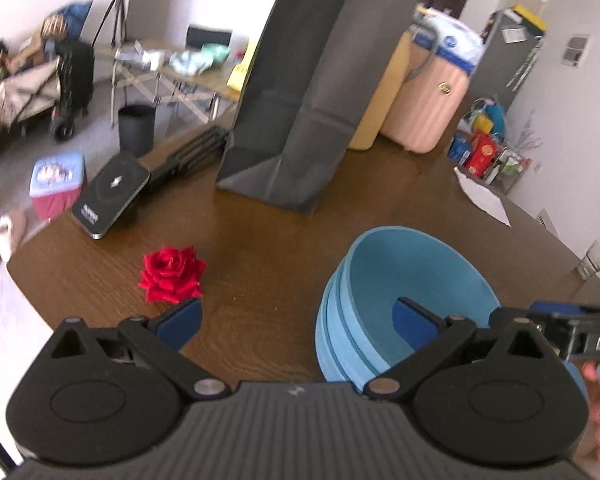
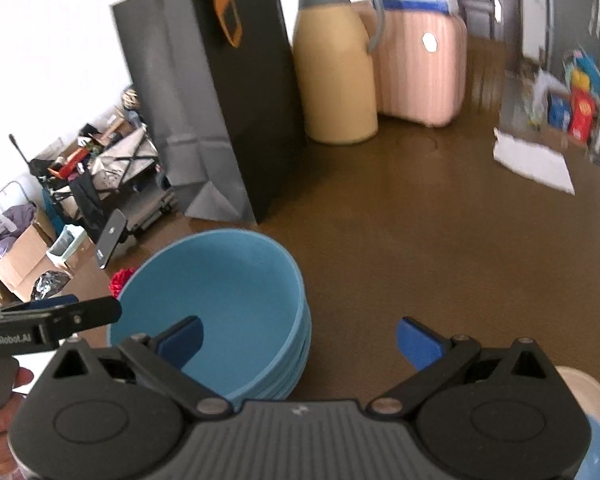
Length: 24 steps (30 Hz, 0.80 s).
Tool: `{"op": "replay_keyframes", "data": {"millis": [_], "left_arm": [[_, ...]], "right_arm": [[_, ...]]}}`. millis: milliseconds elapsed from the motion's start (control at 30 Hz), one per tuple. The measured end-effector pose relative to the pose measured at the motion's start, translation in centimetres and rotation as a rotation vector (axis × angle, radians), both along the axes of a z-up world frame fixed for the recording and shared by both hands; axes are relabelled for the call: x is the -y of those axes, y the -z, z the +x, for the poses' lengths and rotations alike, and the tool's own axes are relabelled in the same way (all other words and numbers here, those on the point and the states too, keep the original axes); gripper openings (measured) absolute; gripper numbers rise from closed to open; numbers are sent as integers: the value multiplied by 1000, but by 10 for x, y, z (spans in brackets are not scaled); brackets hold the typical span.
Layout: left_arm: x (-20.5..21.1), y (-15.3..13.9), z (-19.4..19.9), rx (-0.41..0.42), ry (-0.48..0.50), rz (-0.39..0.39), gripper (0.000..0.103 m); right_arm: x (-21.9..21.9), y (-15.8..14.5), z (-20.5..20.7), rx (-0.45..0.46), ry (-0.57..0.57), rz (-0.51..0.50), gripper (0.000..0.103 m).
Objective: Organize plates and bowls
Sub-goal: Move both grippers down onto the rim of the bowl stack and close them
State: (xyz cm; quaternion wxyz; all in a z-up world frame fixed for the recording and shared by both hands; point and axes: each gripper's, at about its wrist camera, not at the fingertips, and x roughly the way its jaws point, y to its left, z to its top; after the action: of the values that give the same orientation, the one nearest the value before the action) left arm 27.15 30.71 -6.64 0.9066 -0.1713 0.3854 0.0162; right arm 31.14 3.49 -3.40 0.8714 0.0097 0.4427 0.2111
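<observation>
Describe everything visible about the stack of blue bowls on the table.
The stack of blue bowls is several matte light-blue bowls nested together, probably plastic; stepped rims show down its side, though the exact count is unclear. The top bowl is empty. The stack sits upright on the brown wooden table, in front of the dark paper bag and apart from it. Both the left gripper and the right gripper are open beside it; contact cannot be confirmed.
</observation>
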Motion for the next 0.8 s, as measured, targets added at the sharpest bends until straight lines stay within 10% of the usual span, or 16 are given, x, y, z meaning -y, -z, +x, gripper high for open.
{"op": "replay_keyframes", "data": {"millis": [433,800], "left_arm": [[3,12,41,-200,-62,10,97],[13,27,52,-280,-30,-89,52]], "right_arm": [[-12,24,21,-194,23,11,91],[-17,35,29,-259,22,62,73]]}}
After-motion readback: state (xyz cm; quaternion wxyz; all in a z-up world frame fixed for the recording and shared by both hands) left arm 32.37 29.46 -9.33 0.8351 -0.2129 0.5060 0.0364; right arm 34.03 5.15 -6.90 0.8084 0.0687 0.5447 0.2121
